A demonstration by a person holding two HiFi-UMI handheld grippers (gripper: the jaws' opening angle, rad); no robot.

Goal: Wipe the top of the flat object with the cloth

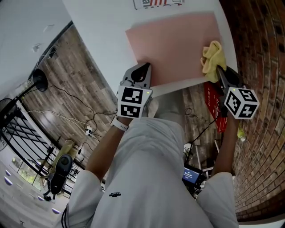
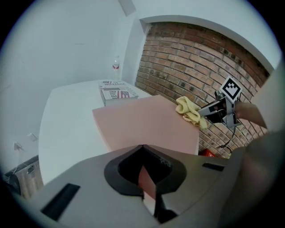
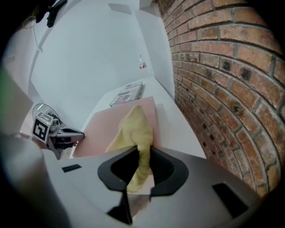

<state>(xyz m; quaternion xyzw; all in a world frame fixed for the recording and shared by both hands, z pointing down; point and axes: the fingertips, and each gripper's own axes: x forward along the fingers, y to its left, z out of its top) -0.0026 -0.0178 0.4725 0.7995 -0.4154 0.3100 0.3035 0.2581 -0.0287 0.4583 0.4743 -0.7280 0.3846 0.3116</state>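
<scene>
A flat pink mat (image 1: 173, 49) lies on the white table (image 1: 102, 31). My left gripper (image 1: 143, 71) is at the mat's near left corner, and its jaws are shut on the mat's edge; a sliver of pink shows between them (image 2: 143, 180). A crumpled yellow cloth (image 1: 211, 58) rests on the mat's right edge. My right gripper (image 1: 221, 73) is shut on it, and the cloth (image 3: 136, 129) runs down between the jaws. From the left gripper view the cloth (image 2: 189, 111) hangs off the right gripper (image 2: 209, 110) at the mat's far corner.
A printed box (image 1: 156, 3) lies beyond the mat, with a small bottle (image 2: 116, 67) behind it by the white wall. A brick wall (image 2: 200, 62) runs along the table's right side. A red crate (image 1: 213, 104) and cables sit on the wooden floor below.
</scene>
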